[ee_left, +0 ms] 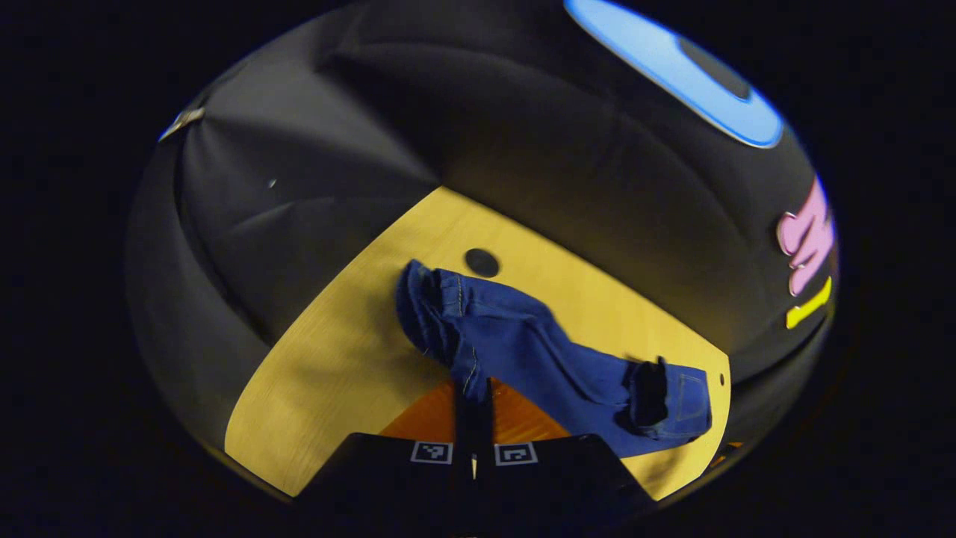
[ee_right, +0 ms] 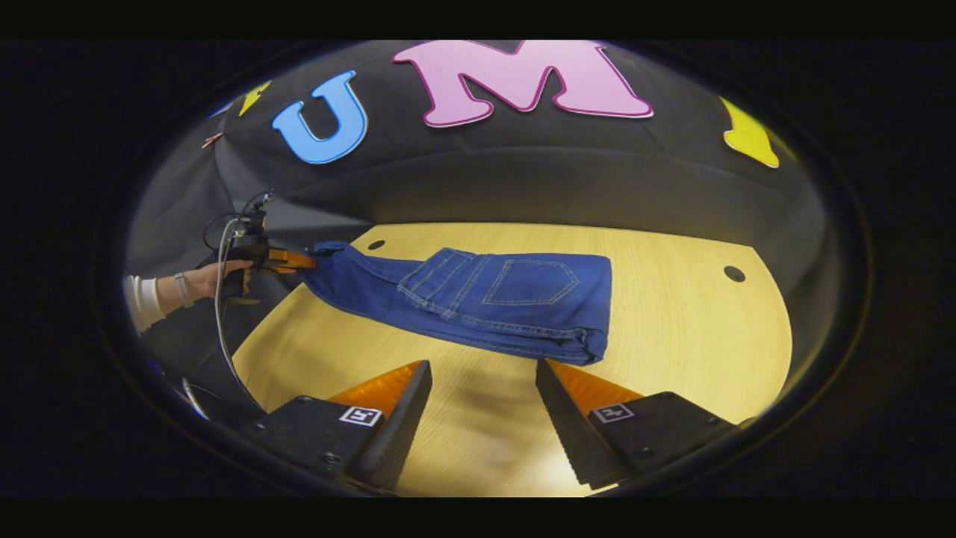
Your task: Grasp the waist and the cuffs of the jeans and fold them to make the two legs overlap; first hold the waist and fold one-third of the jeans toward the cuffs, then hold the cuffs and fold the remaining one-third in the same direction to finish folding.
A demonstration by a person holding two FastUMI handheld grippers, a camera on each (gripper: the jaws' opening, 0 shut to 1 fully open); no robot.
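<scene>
Left gripper (ee_left: 473,388): fingers pressed together with denim pinched between them. From the right gripper view, this grip sits at the cuff end of the jeans (ee_right: 478,302), at 9 o'clock, with a hand (ee_right: 220,280) behind the tool. The cuff end is lifted slightly off the table (ee_right: 694,329); the cloth slopes down from it toward the middle.

Right gripper (ee_right: 482,403): fingers spread wide, holding nothing, hovering above bare table just short of the jeans' near edge.

Jeans: lying across the table centre, legs overlapped. The waist part, with the back pocket (ee_right: 530,282) facing up, is already folded over toward the cuffs; its fold edge lies at 3 o'clock of the garment. In the left gripper view the jeans run from 11 o'clock to 4 o'clock, pocket end farthest from the grip.

Judgement: the step in hand is the cuff fold, the last third. Only one corner of the cuffs appears held. To do it well, the right gripper should take the other cuff corner, catching both layers, before any lift. Both grippers should then rise evenly, carry the cuffs over the folded waist part, and lower them with edges square. Pulling sideways risks dragging the stack or undoing the first fold.
</scene>
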